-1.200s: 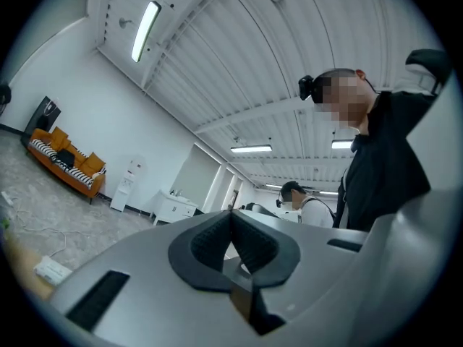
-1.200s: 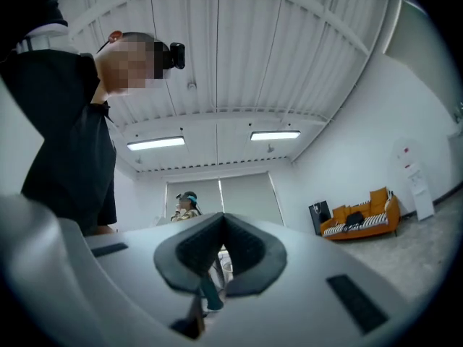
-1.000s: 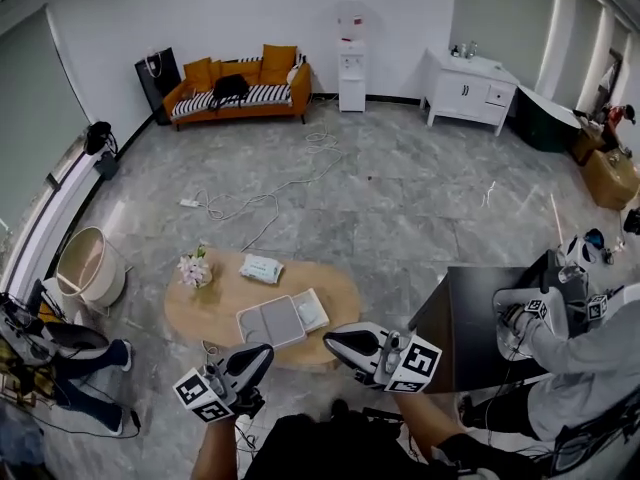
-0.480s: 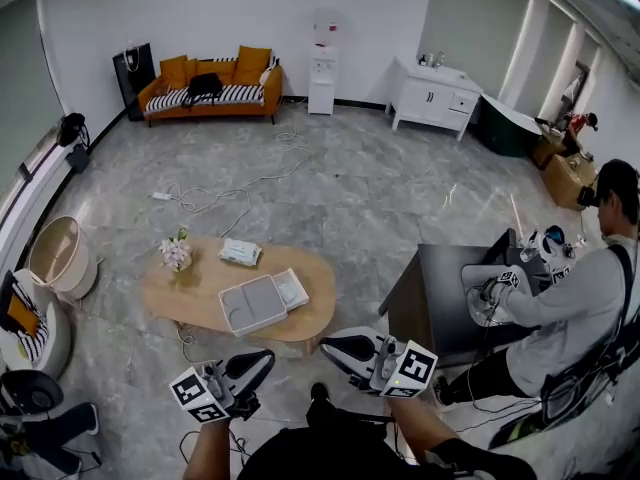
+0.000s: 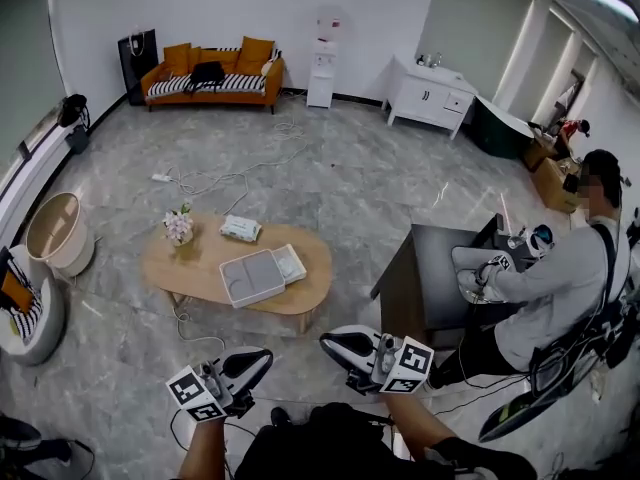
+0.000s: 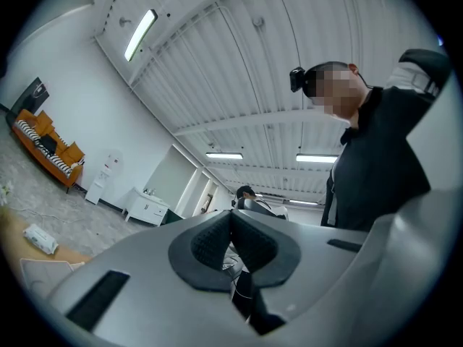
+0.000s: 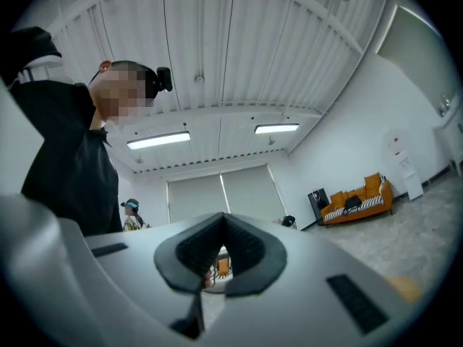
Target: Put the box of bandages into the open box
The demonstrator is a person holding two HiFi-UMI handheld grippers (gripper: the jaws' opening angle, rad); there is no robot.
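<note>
The low oval wooden table (image 5: 195, 278) stands a few steps ahead of me on the grey floor. An open grey box (image 5: 252, 277) lies on it, with its white lid part (image 5: 291, 262) beside it. A small white-and-green packet (image 5: 240, 229), which may be the bandages, lies behind it. Both grippers are held low near my body, well short of the table. The left gripper (image 5: 262, 355) is shut and holds nothing, its pads (image 6: 249, 246) meeting. The right gripper (image 5: 326, 341) is shut too, its pads (image 7: 239, 251) together and empty.
A small vase of flowers (image 5: 179, 225) stands at the table's left end. To the right, a person (image 5: 560, 278) sits at a dark desk (image 5: 430, 268). Cables (image 5: 230, 178) trail over the floor behind the table. A round basket (image 5: 55, 233) stands left; a sofa (image 5: 210, 68) and a white cabinet (image 5: 430, 93) line the far wall.
The head view has swung right and pulled back, so the table sits farther off and more to the left. Both grippers stay shut low in the view.
</note>
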